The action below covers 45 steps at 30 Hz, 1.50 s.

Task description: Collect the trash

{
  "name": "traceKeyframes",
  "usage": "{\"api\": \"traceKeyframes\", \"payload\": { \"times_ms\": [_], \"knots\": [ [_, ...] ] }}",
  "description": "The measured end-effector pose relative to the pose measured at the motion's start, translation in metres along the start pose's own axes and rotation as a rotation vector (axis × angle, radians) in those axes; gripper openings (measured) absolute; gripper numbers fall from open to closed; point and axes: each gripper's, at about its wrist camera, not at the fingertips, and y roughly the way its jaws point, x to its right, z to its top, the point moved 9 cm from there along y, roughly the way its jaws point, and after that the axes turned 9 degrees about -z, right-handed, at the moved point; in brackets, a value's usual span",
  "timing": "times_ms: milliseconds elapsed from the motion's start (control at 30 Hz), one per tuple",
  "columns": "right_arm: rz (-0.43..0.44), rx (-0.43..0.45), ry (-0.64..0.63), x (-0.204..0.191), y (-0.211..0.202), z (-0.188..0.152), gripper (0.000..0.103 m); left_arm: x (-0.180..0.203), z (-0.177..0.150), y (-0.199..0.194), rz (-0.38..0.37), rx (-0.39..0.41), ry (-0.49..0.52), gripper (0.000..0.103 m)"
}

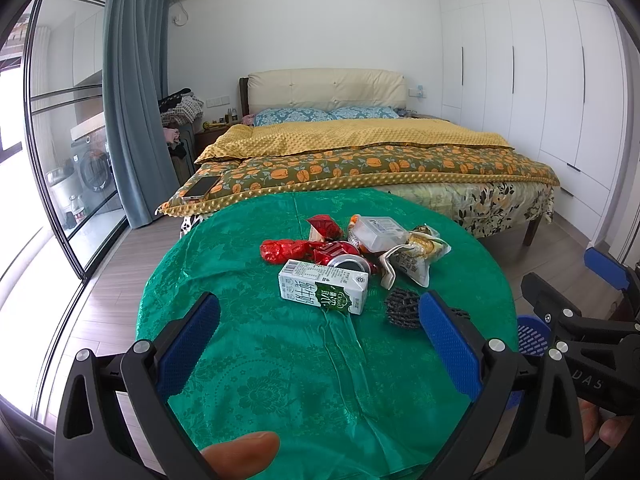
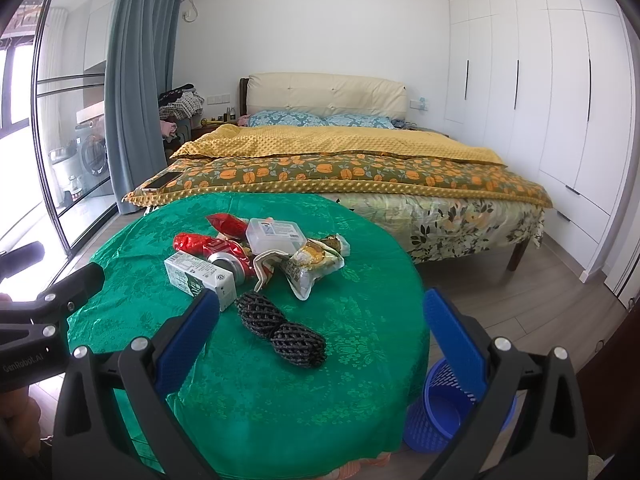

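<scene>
Left gripper: spread wide, empty, lower centre.
Right gripper: spread wide, empty.
Milk carton: centre frame, lay flat.
Blue bin: lower right.

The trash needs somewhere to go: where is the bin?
The blue bin stands on the floor at the table's right edge in the right wrist view, just behind the right tongs.

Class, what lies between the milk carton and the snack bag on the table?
A drink can on its side, seen best in the right wrist view, between milk carton and snack bag.
</scene>
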Motion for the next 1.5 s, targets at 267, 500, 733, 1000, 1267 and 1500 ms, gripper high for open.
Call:
{"api": "traceKeyframes", "payload": {
  "times_ms": [267,500,733,1000,1267,1500],
  "knots": [
    [0.000,0.000,0.000,0.0004,0.0002,0.0002,0.098,-0.0002,-0.0001,0.0000,0.001,0.000,-0.001,0.099],
    [-0.002,0.001,0.000,0.0005,-0.0002,0.0005,0.098,-0.0006,-0.0003,-0.0003,0.001,-0.001,0.002,0.099],
    [0.001,0.001,0.001,0.0006,-0.0005,0.0008,0.098,-0.0024,-0.0003,-0.0004,0.002,0.000,-0.002,0.099],
    [0.000,0.002,0.001,0.0008,-0.0006,0.0011,0.098,-0.0009,-0.0007,0.0000,0.003,-0.003,0.002,0.099],
    [0.001,-0.001,0.002,-0.0004,-0.0003,-0.0001,0.098,0.0001,-0.0003,0.0003,0.002,-0.003,0.002,0.099],
    [-0.001,0.001,0.002,0.0045,-0.0006,-0.0010,0.098,0.0001,-0.0004,0.0000,0.002,-0.003,0.002,0.099]
  ]
}}
